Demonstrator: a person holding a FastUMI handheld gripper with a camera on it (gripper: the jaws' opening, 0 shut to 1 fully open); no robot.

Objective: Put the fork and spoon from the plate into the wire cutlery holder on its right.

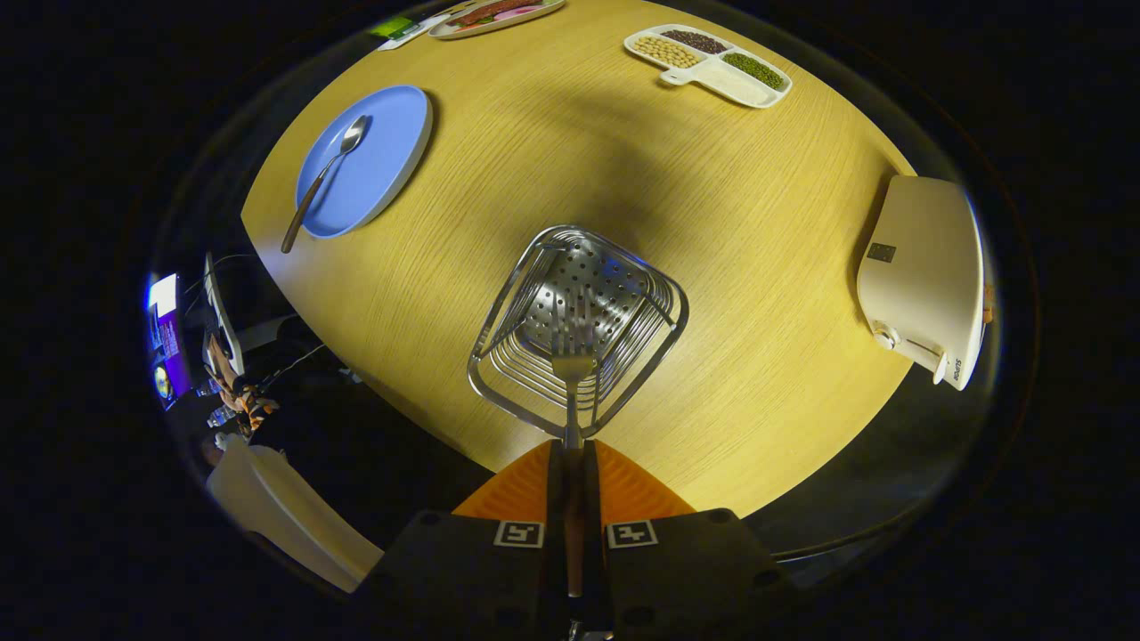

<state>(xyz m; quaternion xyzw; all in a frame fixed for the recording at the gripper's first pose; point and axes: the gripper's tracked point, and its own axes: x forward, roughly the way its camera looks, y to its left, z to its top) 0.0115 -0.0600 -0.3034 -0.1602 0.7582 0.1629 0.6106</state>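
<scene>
Shiny metal fork (572, 374), wire cutlery holder (579, 325), spoon (322, 178); matt wood-grain table (757, 267).

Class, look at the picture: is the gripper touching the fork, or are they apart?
Touching. The gripper view shows the gripper with both fingers closed tight on the fork handle, holding its tines above the wire cutlery holder.

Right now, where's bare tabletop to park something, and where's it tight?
Gripper shut on the fork, tines over the wire holder. Free: wide wood between holder and white appliance; between holder and bean tray; between holder and blue plate with spoon. Tight: right at the holder.
</scene>
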